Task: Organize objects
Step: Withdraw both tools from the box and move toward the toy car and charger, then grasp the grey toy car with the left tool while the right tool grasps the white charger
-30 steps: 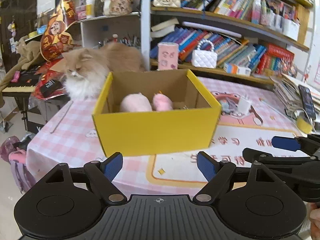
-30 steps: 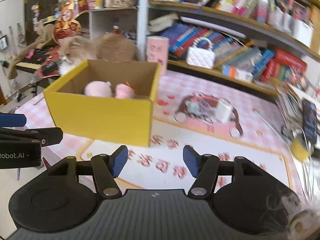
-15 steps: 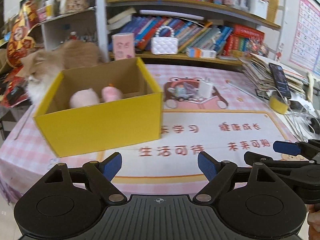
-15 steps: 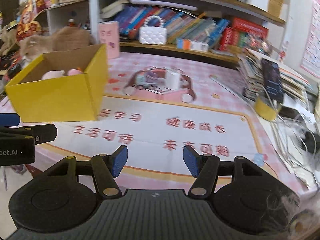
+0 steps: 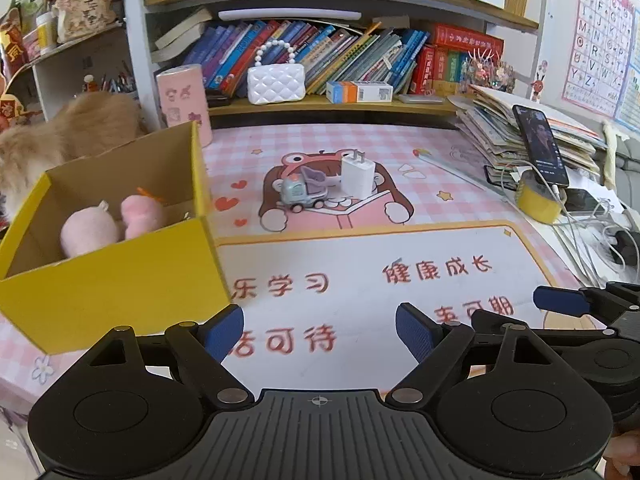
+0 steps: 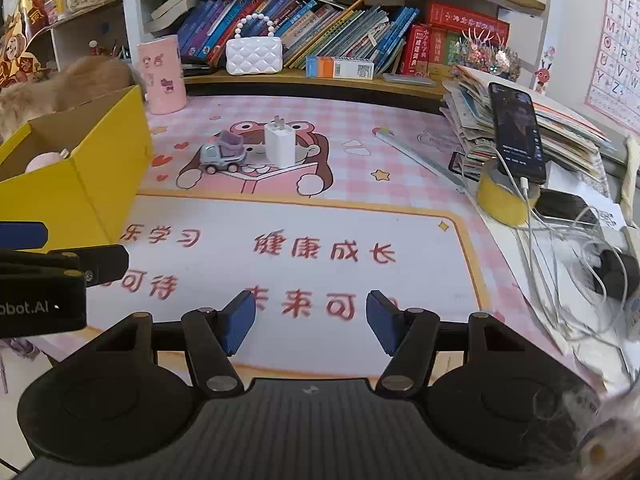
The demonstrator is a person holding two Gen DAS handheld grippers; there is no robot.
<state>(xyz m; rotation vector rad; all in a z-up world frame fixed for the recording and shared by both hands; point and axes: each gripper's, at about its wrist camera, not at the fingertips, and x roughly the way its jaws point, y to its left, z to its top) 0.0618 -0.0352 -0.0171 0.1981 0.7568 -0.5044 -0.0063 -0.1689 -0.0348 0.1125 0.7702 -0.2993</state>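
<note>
A yellow cardboard box (image 5: 120,284) stands at the table's left and holds two pink plush toys (image 5: 90,230); it also shows in the right wrist view (image 6: 80,176). A small grey toy truck (image 5: 302,194) and a white charger plug (image 5: 357,176) sit on the pink mat farther back; they show in the right wrist view as the truck (image 6: 222,156) and the plug (image 6: 280,145). My left gripper (image 5: 320,332) is open and empty over the mat's near edge. My right gripper (image 6: 311,322) is open and empty, to the right of the left one.
A fluffy orange cat (image 5: 68,136) sits behind the box. A pink cylinder (image 5: 184,100) stands at the back. A phone (image 6: 516,132) leans on a yellow tape roll (image 6: 504,196) with cables at the right, beside a stack of books (image 5: 520,128). Bookshelves (image 5: 320,52) line the back.
Both grippers have swung to the right, away from the box; the truck and plug are now near the centre of view. Both stay open and empty.
</note>
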